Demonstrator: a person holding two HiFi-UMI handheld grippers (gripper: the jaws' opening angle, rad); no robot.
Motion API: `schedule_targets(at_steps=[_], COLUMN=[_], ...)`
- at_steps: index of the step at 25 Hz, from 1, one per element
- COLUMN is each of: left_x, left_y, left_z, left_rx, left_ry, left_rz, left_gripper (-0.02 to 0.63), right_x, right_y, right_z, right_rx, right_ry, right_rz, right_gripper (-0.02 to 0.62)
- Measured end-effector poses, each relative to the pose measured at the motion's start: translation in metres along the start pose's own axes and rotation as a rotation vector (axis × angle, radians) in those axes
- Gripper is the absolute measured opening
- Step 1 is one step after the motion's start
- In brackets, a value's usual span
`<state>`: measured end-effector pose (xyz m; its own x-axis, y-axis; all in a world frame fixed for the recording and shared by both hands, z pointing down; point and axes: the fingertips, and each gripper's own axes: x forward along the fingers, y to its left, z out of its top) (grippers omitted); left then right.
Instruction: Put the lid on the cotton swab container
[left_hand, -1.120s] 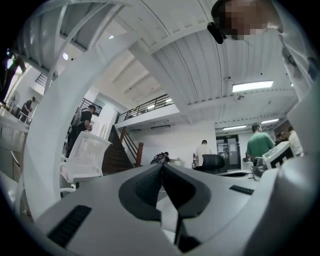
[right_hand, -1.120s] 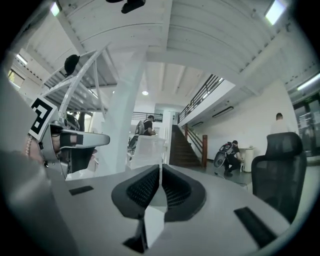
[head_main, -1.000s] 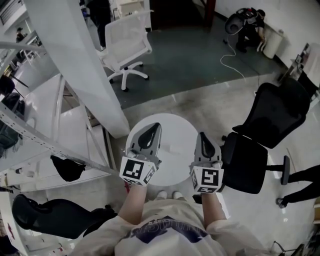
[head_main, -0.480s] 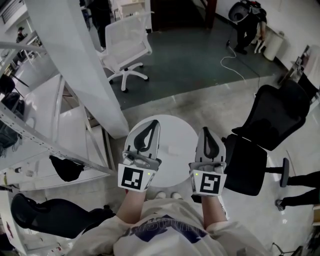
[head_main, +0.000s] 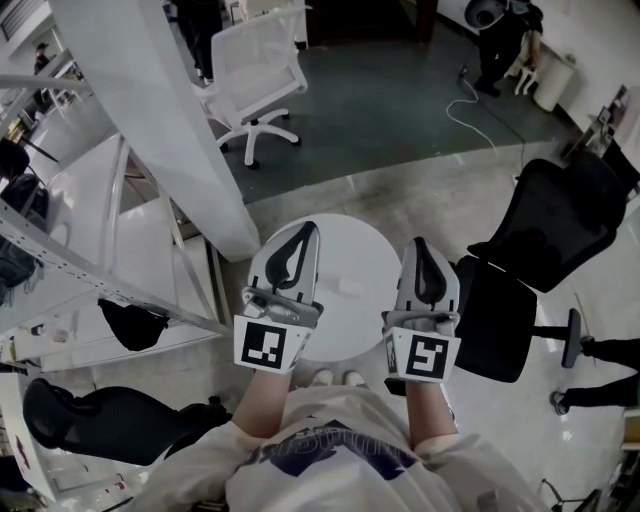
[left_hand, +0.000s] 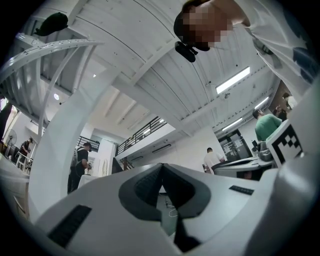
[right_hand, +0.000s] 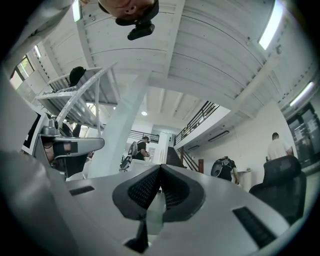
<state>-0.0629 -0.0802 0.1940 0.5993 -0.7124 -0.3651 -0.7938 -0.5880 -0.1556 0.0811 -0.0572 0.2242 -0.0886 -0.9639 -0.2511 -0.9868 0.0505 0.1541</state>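
Beneath left gripper (head_main: 304, 229), round white table (head_main: 356, 250)

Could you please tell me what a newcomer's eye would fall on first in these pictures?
The eye lands first on the two grey tongs with black-and-white marker cubes, left tongs and right tongs, both shut and empty, side by side at the centre of the head view, over a small round white table. Next come the broad white slanted column at upper left and the black office chair at right.
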Motion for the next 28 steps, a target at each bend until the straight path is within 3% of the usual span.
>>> schedule_targets(at_steps=[7, 12, 28], left_x=[-0.003, -0.005, -0.009], left_y=[0.001, 0.0, 0.0], left_z=[-0.005, -0.007, -0.01], left_rx=[0.007, 0.018, 0.021], left_ry=[0.02, 0.028, 0.04], left_rz=[0.009, 0.011, 0.015], left_gripper=[-0.002, -0.002, -0.002], right_x=[-0.002, -0.002, -0.005], right_y=[0.0, 0.003, 0.003], right_z=[0.002, 0.0, 0.0], right_rx=[0.006, -0.061, -0.066], right_ry=[-0.001, 0.021, 0.026], right_rz=[-0.003, -0.005, -0.019], right_gripper=[0.009, 0.008, 0.006])
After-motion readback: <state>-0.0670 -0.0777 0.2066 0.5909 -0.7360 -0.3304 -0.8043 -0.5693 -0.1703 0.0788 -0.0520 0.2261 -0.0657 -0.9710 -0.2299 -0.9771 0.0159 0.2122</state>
